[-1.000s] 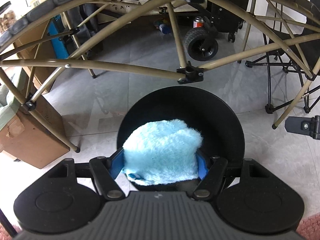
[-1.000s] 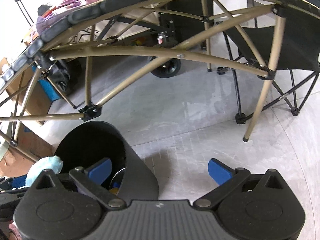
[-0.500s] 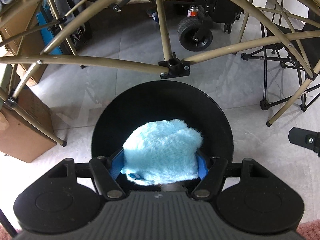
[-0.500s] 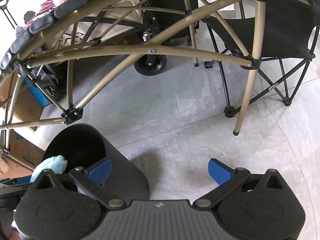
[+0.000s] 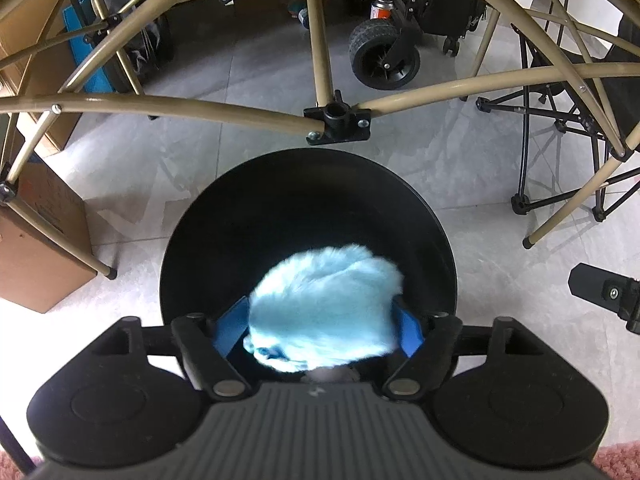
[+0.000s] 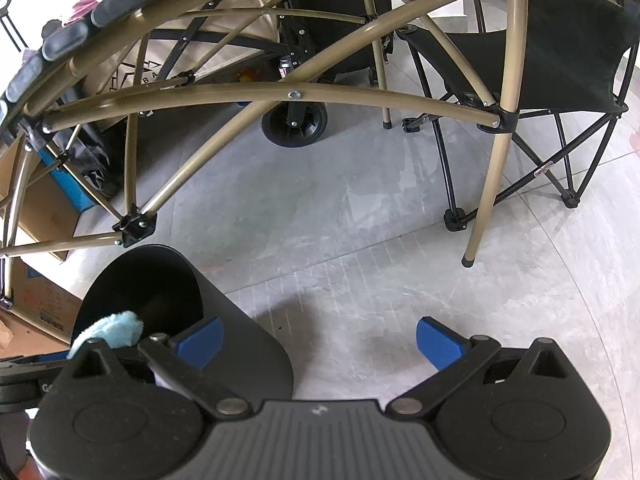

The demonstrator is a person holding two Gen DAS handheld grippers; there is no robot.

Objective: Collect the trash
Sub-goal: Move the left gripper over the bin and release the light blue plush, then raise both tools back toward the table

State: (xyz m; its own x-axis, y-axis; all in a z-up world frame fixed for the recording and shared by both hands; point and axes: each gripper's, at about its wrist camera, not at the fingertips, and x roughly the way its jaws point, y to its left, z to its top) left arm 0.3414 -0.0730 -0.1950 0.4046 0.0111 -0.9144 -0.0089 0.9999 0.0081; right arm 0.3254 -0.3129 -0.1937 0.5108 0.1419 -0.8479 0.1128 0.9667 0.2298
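Observation:
My left gripper (image 5: 320, 326) is shut on a fluffy light-blue cloth (image 5: 326, 312) and holds it over the open mouth of a round black trash bin (image 5: 304, 184) on the floor. The bin's inside is dark. In the right wrist view the same bin (image 6: 240, 340) stands at the lower left, with the blue cloth (image 6: 110, 330) at its rim. My right gripper (image 6: 318, 340) is open and empty, over the grey floor just right of the bin; its left finger overlaps the bin's wall.
A tan folding-table frame (image 5: 336, 118) arches right behind and above the bin. Cardboard boxes (image 5: 38, 248) stand to the left. A black wheel (image 5: 384, 58) and a black folding chair (image 6: 560, 68) stand beyond. Grey tiled floor (image 6: 360, 220) lies to the right.
My left gripper has moved forward with the cloth, so the bin's mouth now lies more squarely under it. The right gripper has shifted slightly and stays open.

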